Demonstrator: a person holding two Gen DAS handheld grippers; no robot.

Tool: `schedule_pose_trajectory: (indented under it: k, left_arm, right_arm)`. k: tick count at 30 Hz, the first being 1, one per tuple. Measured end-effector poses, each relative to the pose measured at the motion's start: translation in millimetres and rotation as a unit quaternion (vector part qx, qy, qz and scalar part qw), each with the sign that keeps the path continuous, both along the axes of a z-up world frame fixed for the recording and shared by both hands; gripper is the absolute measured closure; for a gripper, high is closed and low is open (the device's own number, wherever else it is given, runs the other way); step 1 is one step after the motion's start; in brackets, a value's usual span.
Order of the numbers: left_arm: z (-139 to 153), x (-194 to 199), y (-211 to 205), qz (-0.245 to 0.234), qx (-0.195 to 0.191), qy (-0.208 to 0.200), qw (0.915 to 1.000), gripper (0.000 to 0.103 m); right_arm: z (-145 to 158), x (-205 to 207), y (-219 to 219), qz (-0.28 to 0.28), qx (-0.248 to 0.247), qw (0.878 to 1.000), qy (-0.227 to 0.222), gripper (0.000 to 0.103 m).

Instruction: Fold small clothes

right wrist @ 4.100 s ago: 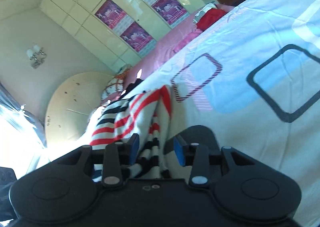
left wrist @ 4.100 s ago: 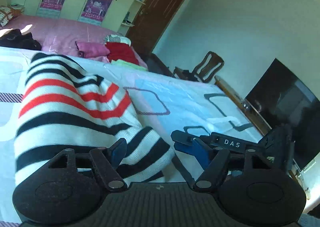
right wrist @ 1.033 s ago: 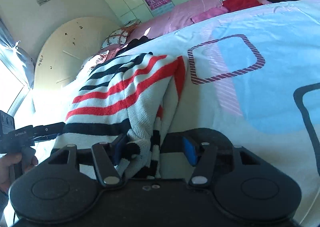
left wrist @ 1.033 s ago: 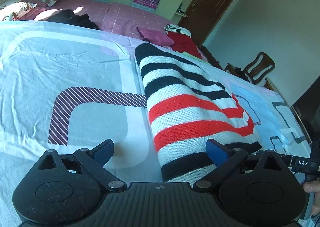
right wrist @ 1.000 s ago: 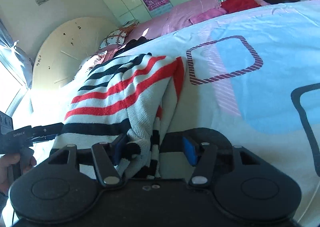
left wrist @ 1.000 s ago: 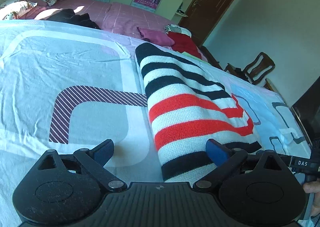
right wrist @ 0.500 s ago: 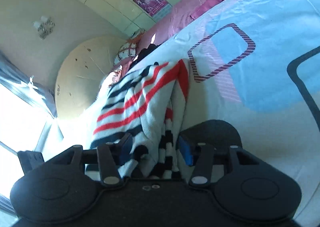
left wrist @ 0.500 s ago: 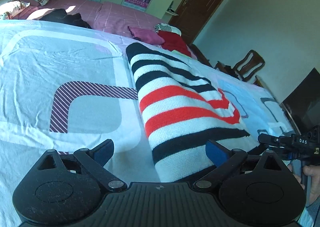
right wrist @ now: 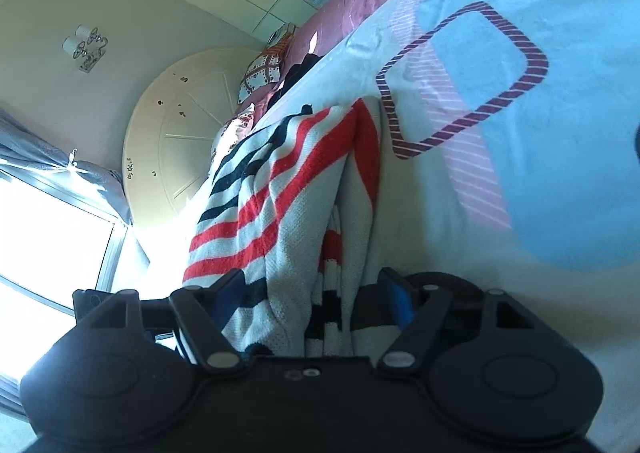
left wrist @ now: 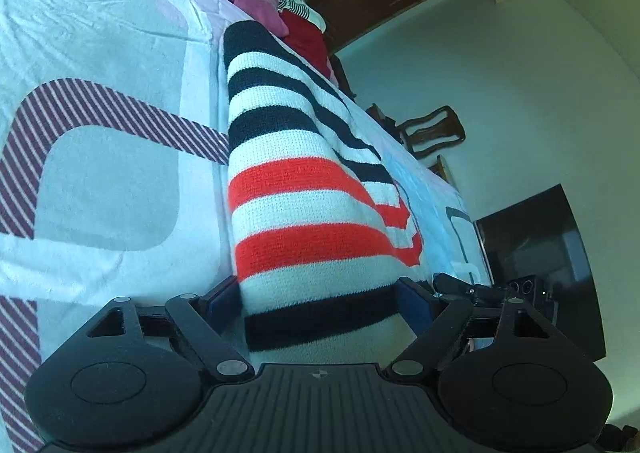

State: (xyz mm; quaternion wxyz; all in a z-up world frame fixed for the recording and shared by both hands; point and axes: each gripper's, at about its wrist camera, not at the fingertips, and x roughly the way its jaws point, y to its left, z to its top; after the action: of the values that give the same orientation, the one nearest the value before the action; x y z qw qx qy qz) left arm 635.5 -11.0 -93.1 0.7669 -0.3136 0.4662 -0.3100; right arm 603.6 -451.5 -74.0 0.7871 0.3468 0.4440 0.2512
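A folded knit sweater point(left wrist: 304, 189) with white, black and red stripes lies on the light patterned bed sheet point(left wrist: 112, 157). My left gripper point(left wrist: 320, 297) is open, its blue-padded jaws on either side of the sweater's near black-striped end. In the right wrist view the same sweater point(right wrist: 288, 189) shows its layered open edge. My right gripper point(right wrist: 316, 293) is open around that end, jaws straddling the folds. The right gripper also shows in the left wrist view point(left wrist: 472, 289) at the sweater's far corner.
A pile of red, pink and striped clothes point(left wrist: 300, 29) lies at the bed's far end. A wooden chair point(left wrist: 432, 133) and a dark TV screen point(left wrist: 540, 253) stand beside the bed on the right. A round headboard point(right wrist: 184, 125), pillows and a bright window point(right wrist: 44, 237) are on the other side.
Both grippers have tilted and moved in closer to the sweater. The left jaws, wide apart beside it before, now straddle its near end. The sweater has stayed on the bed.
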Motion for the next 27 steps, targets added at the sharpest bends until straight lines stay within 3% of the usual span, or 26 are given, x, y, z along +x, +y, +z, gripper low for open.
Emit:
schedule_pose_trajectory:
  k: [6,11,18,24,27]
  left_arm:
    - [-1.3,10.8,-8.7,-0.002,-0.008,0.000,1.0000,0.020]
    - [-1.6,8.9,-7.3,-0.002,-0.006,-0.011,0.9999,0.021]
    - [10.5,16.0,-27.2,0.000,0.055,-0.039,0.9977,0.022]
    - [30.4,2.6,-40.5,0.017,0.121,-0.077,0.9895,0.043]
    - [47.0,-3.6,-41.0,0.027,0.129,-0.096,0.9866,0.053]
  right_arm:
    - [2.6,17.1,24.3,0.035,-0.009,0.999,-0.015,0.028]
    - [-5.4,14.7,9.7,0.042,0.004,0.999,-0.017,0.051]
    - [-4.3,26.2,25.0,0.051,-0.018,0.997,-0.046,0.053]
    - [4.9,13.0,28.0,0.045,-0.040,0.995,-0.074,0.062]
    - [20.3,3.5,25.8,0.036,-0.045,0.994,-0.092,0.066]
